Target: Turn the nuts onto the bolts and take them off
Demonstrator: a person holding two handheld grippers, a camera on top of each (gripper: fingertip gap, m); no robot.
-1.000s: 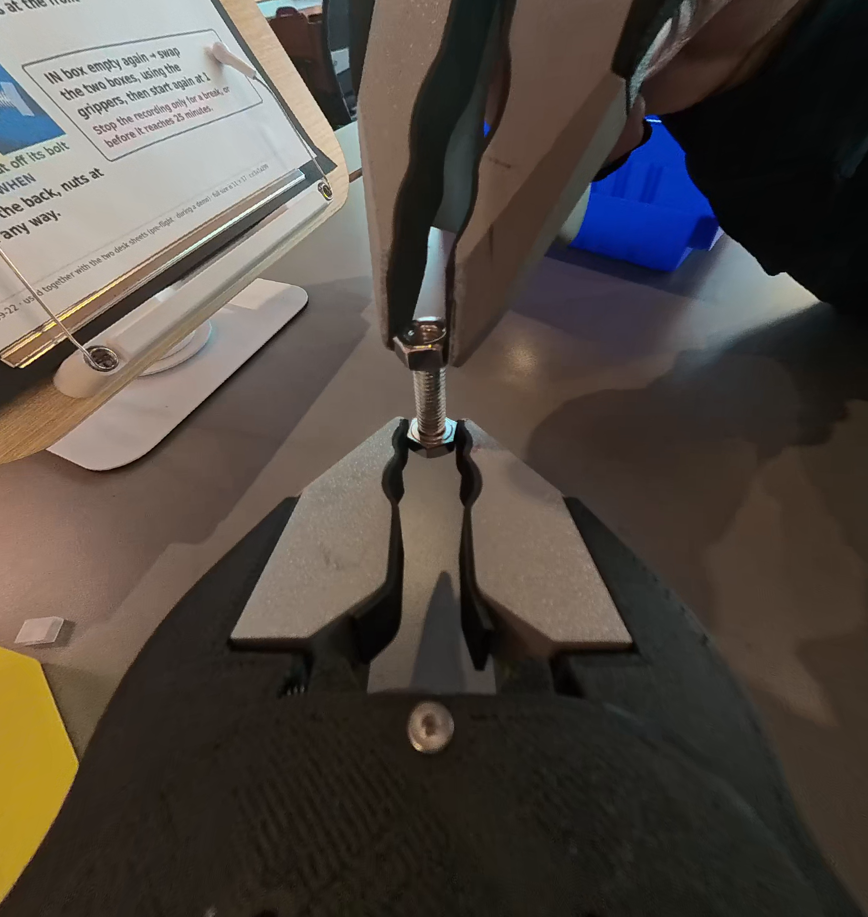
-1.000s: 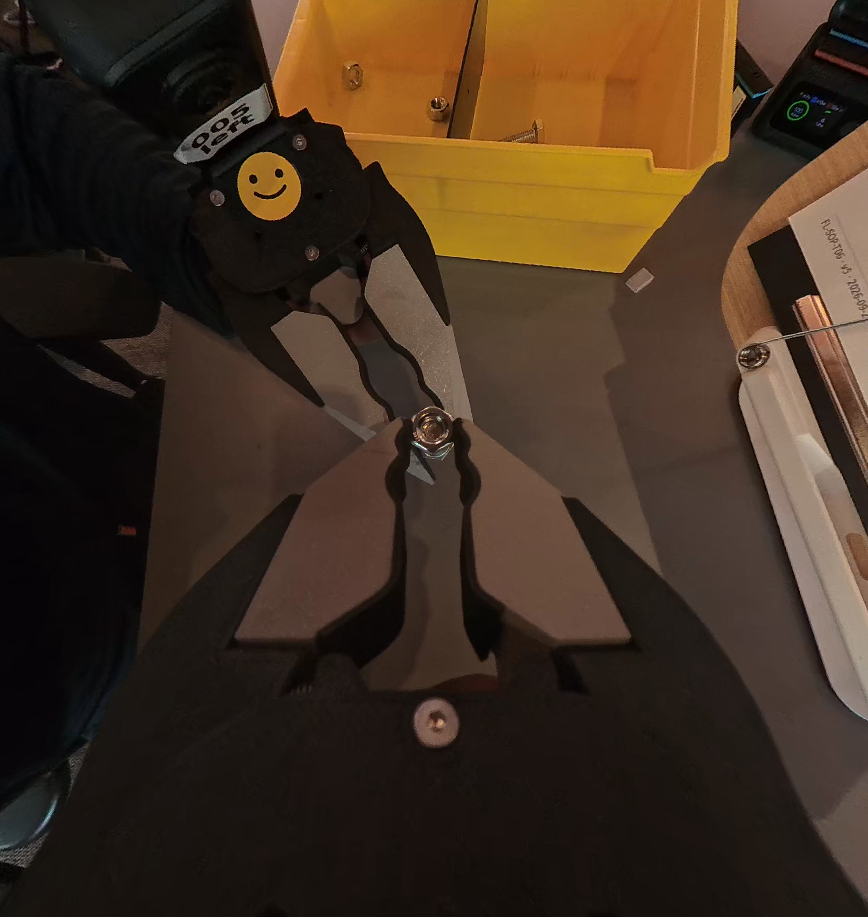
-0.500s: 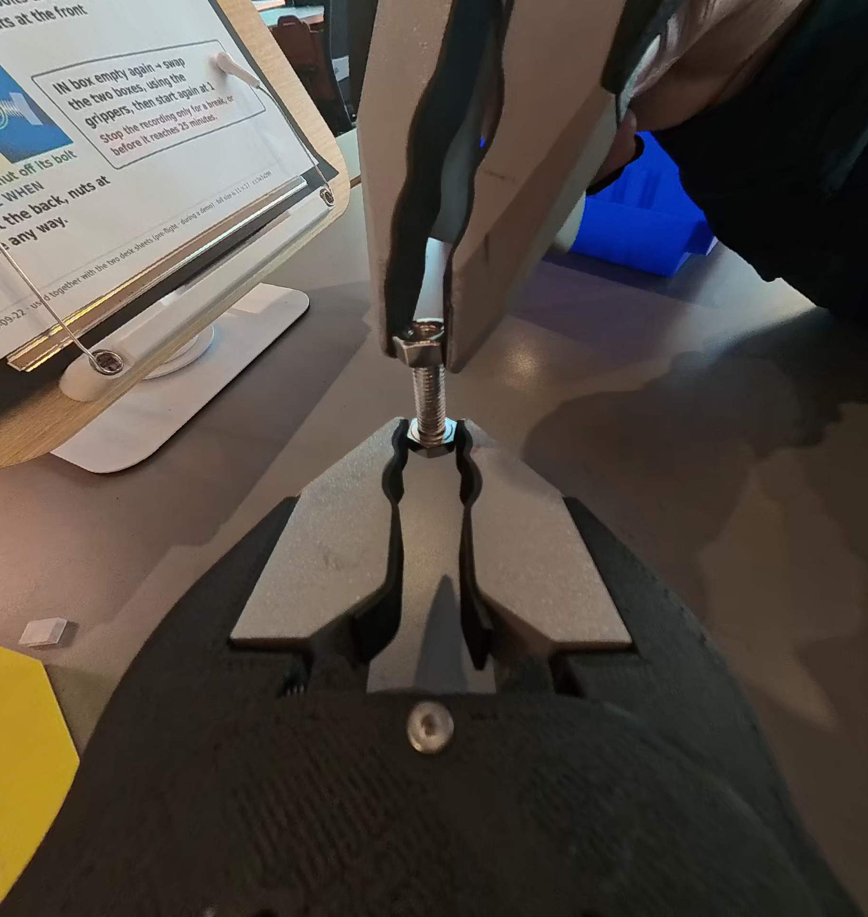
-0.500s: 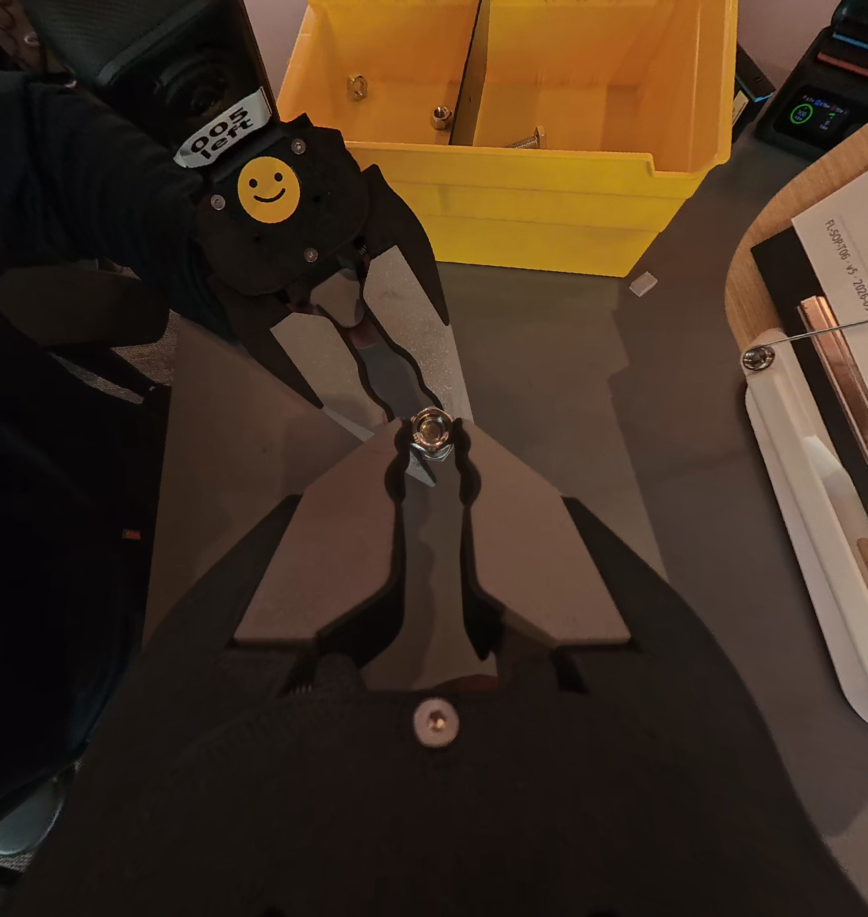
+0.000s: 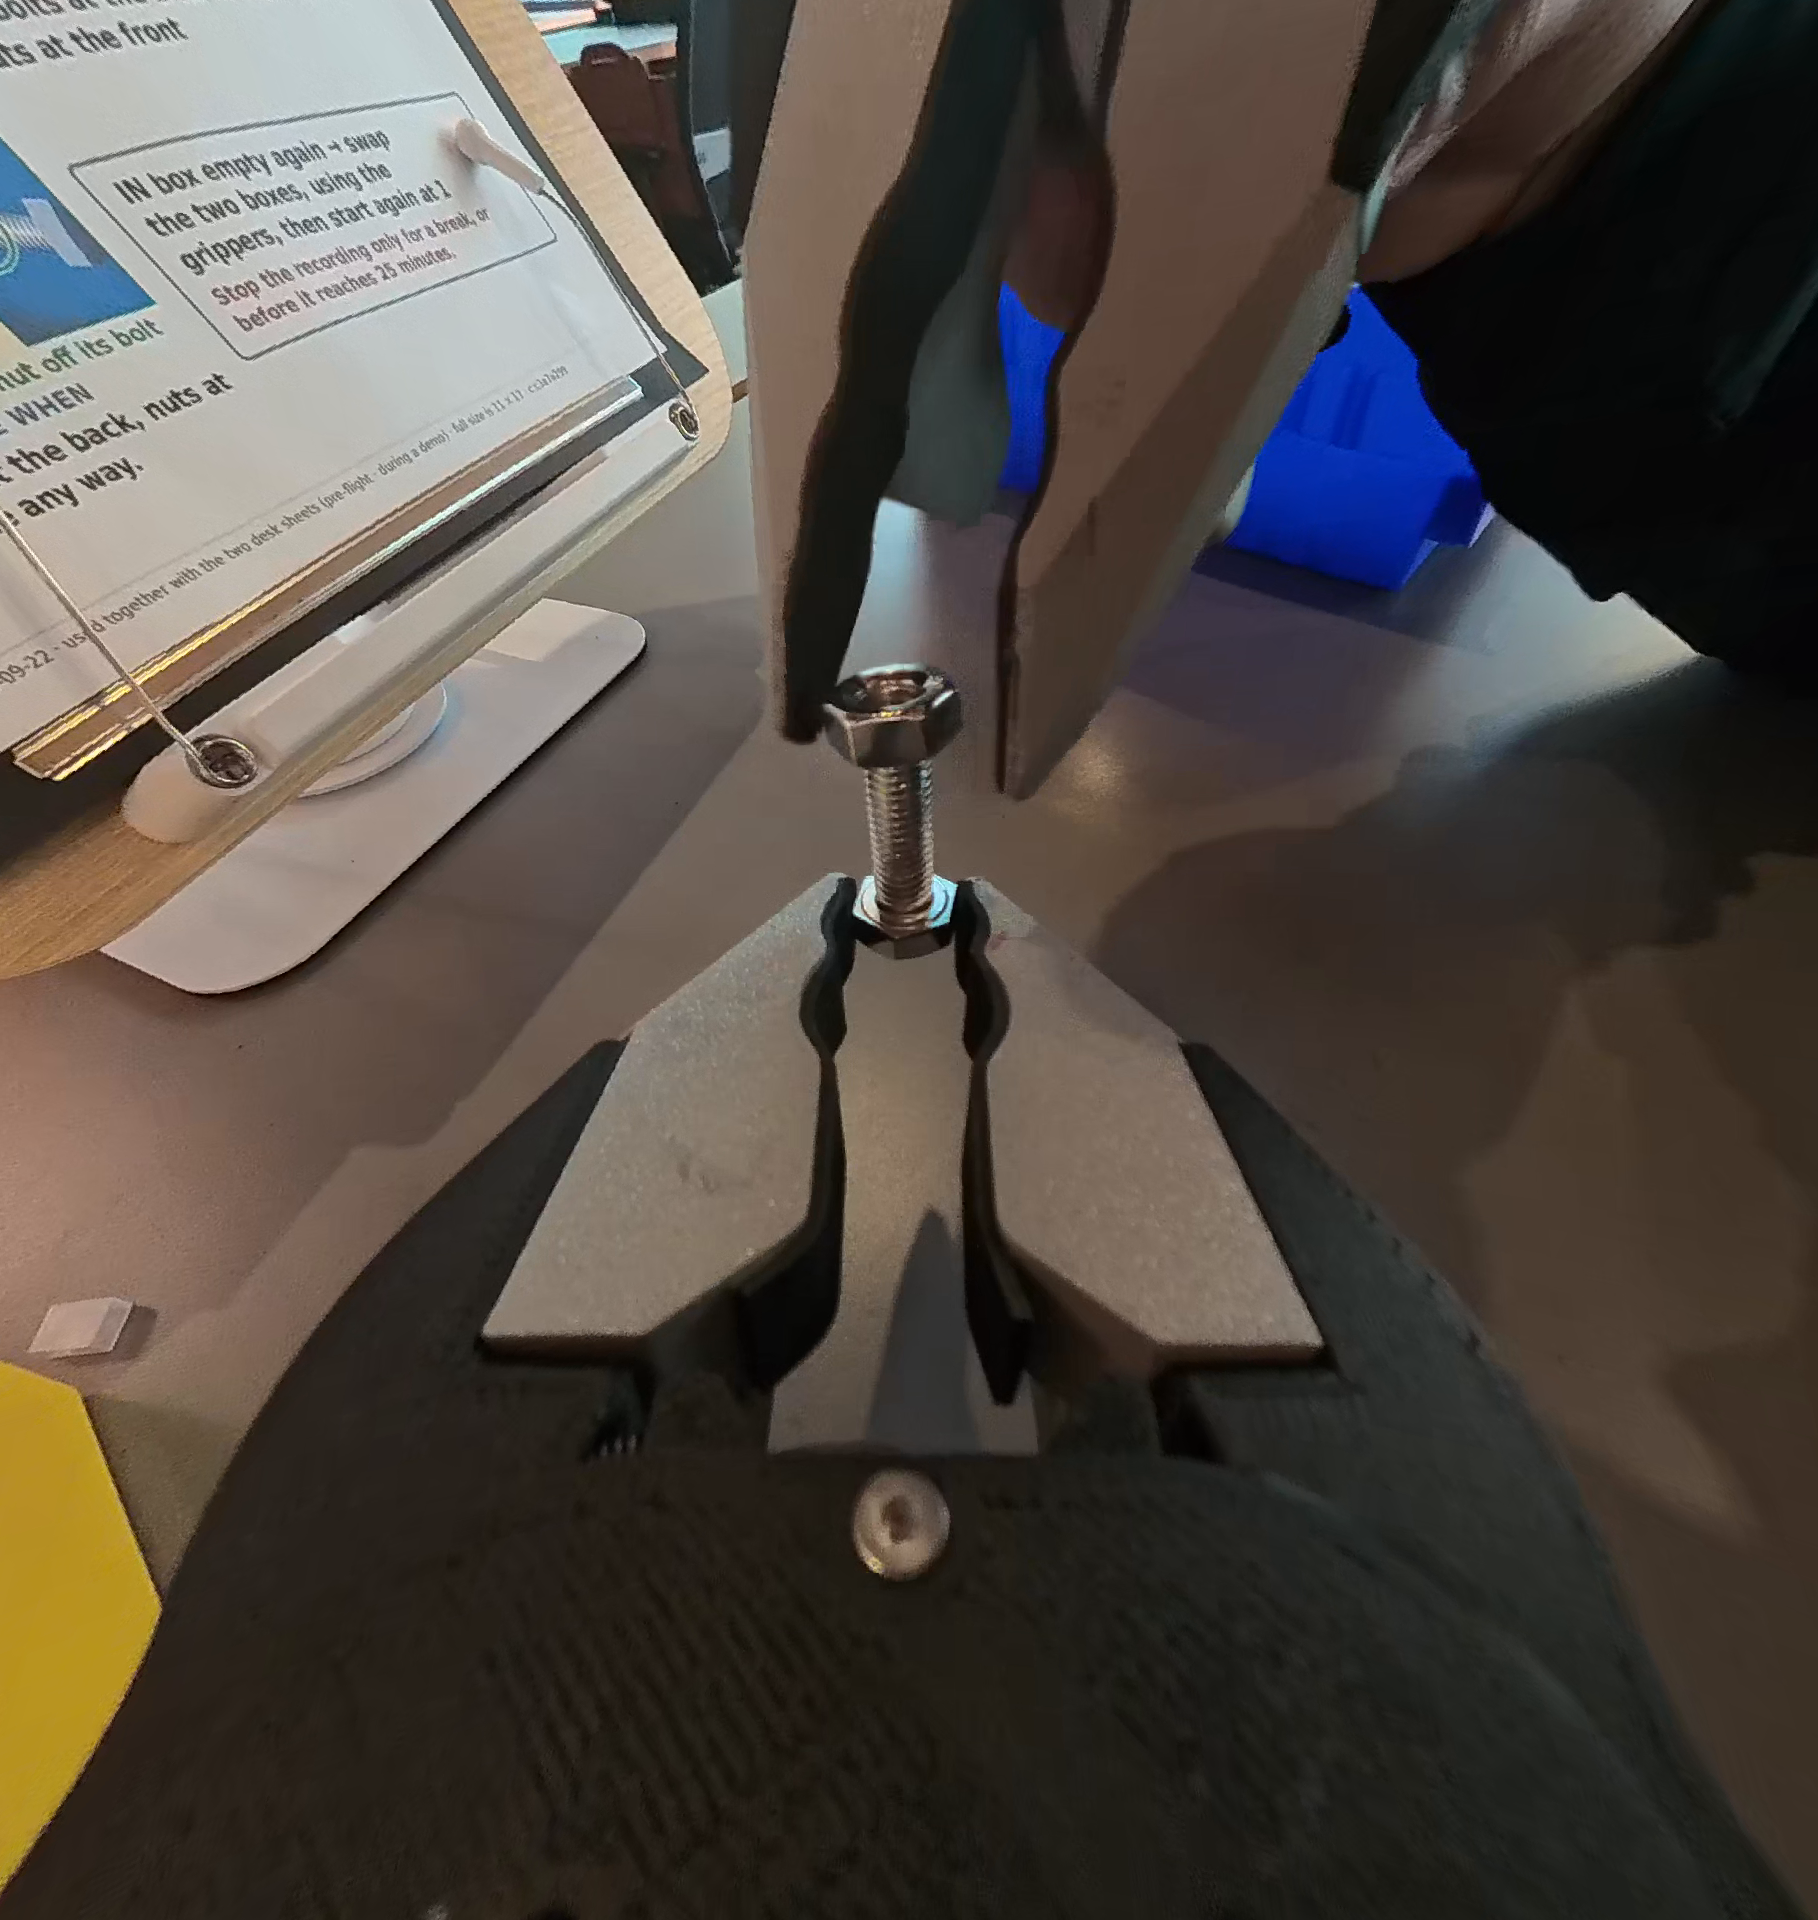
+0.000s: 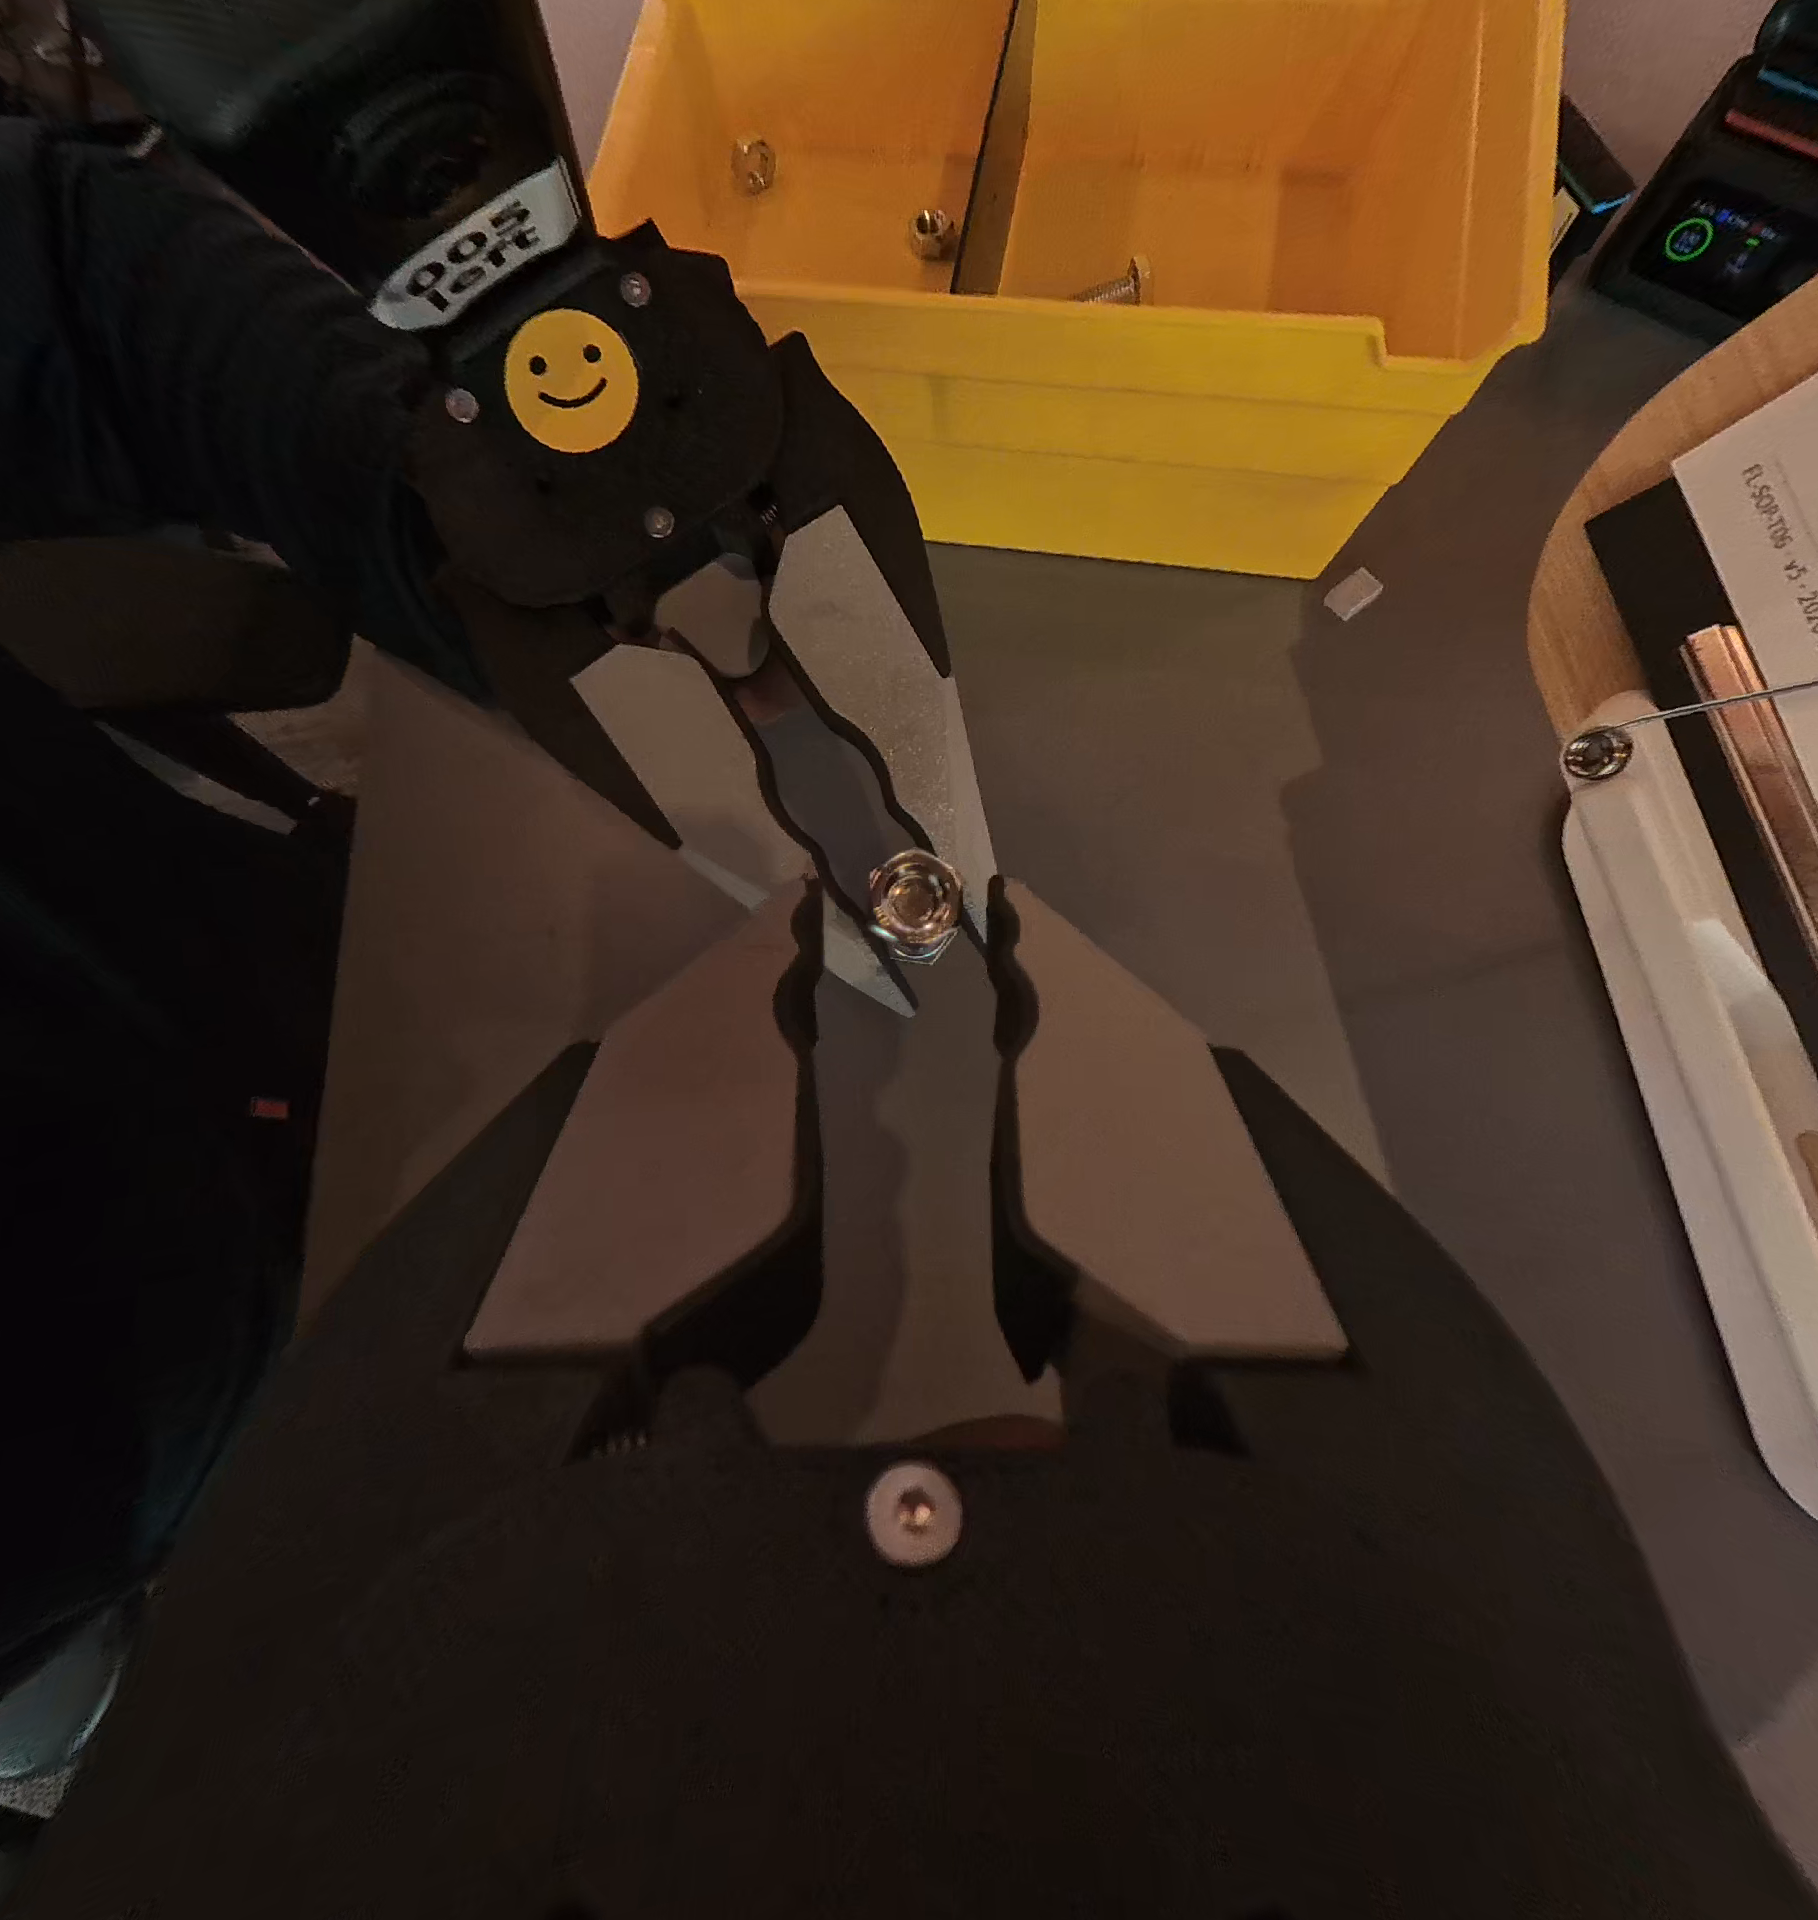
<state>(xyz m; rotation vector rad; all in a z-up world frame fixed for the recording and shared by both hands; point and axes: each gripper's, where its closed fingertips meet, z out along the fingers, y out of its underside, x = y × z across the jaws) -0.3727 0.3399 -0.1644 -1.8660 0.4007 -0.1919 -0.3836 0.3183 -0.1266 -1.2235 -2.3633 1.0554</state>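
Observation:
A silver bolt (image 5: 897, 831) stands upright over the grey table. My left gripper (image 5: 903, 916) is shut on its hex head at the bottom. A silver nut (image 5: 892, 715) sits at the top end of the thread. My right gripper (image 5: 905, 743) comes down from above, open around the nut. Its left pad is at the nut's edge and its right pad stands clear of it. In the right wrist view I look down on the nut (image 6: 913, 899) between my open right gripper's (image 6: 900, 909) fingertips. The left gripper (image 6: 920, 940) reaches in from the upper left.
A yellow bin (image 6: 1092, 416) with loose nuts and a bolt stands behind. A blue bin (image 5: 1331, 488) is at the far right of the left wrist view. A document stand (image 5: 292, 436) is at the side, with a small white piece (image 5: 84, 1330) on the table. The tips of one gripper are about 4 centimeters away from the tips of the other. The small white piece (image 5: 84, 1330) is about equally far from each gripper, around 20 centimeters. It is also in sight in the right wrist view (image 6: 1347, 591).
My right gripper was shut on the nut and has now opened; its pads have parted from it. The left gripper keeps hold of the bolt and has barely moved.

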